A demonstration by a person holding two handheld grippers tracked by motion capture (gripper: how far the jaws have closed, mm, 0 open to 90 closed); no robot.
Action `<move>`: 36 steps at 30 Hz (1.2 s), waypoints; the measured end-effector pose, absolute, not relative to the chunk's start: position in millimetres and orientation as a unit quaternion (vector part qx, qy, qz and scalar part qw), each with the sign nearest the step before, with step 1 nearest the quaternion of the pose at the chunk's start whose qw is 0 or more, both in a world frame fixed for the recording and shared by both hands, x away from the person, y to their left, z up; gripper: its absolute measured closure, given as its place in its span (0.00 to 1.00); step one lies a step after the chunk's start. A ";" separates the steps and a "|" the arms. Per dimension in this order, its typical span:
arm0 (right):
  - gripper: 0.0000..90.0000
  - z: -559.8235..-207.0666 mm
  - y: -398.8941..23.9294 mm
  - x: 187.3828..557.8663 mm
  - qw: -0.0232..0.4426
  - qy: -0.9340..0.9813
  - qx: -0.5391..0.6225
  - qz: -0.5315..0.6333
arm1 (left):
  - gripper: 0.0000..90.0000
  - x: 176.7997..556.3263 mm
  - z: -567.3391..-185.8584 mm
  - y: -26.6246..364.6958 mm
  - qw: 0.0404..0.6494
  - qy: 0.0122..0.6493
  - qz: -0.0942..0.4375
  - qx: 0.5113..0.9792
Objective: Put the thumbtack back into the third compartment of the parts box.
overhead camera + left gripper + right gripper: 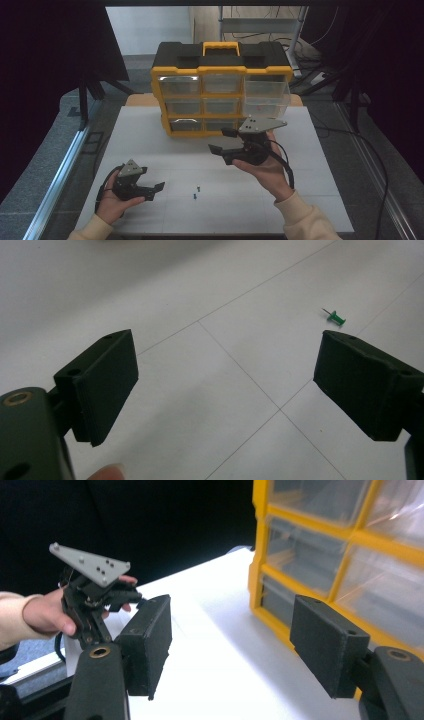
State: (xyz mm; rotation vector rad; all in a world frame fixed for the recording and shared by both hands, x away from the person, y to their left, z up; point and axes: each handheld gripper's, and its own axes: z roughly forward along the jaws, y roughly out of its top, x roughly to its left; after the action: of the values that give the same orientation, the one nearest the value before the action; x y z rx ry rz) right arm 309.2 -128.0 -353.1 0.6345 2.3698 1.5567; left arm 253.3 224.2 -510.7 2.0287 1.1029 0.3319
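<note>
White surface (150, 145) ahead of me, two pushpins (196, 192) lying loose between my hands, nothing picked up yet. Left hand-held gripper (159, 186) gapes empty near them; right hand-held gripper (216, 141) hangs released before the drawer organizer (220, 90).

The high view looks forward and down from above the near edge of the table (150, 150), taking in its whole top and the drawer cabinet (221, 90) at the far edge. The left gripper view sits close over the surface, beside a green pushpin (338, 318). The right gripper view looks level across the table, sharing the cabinet (340, 555) and left gripper (95, 600) with the high view.
</note>
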 end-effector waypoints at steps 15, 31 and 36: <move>0.38 -424.3 -110.0 316.0 0.080 0.845 0.239 0.472 | 0.12 251.4 -510.5 223.2 0.392 0.432 0.135 0.801; 0.38 -483.6 -85.6 315.3 0.059 0.892 0.240 0.379 | 0.12 251.3 -510.7 223.7 0.392 0.430 0.132 0.802; 0.40 -497.5 -73.1 314.3 0.060 0.904 0.237 0.352 | 0.12 252.2 -510.9 224.2 0.392 0.430 0.131 0.802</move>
State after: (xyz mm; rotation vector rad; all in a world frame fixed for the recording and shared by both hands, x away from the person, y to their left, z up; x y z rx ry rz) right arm 314.3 -73.1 -497.5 0.7170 2.7356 1.0662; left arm 252.2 224.2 -510.9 2.0364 1.0927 0.3337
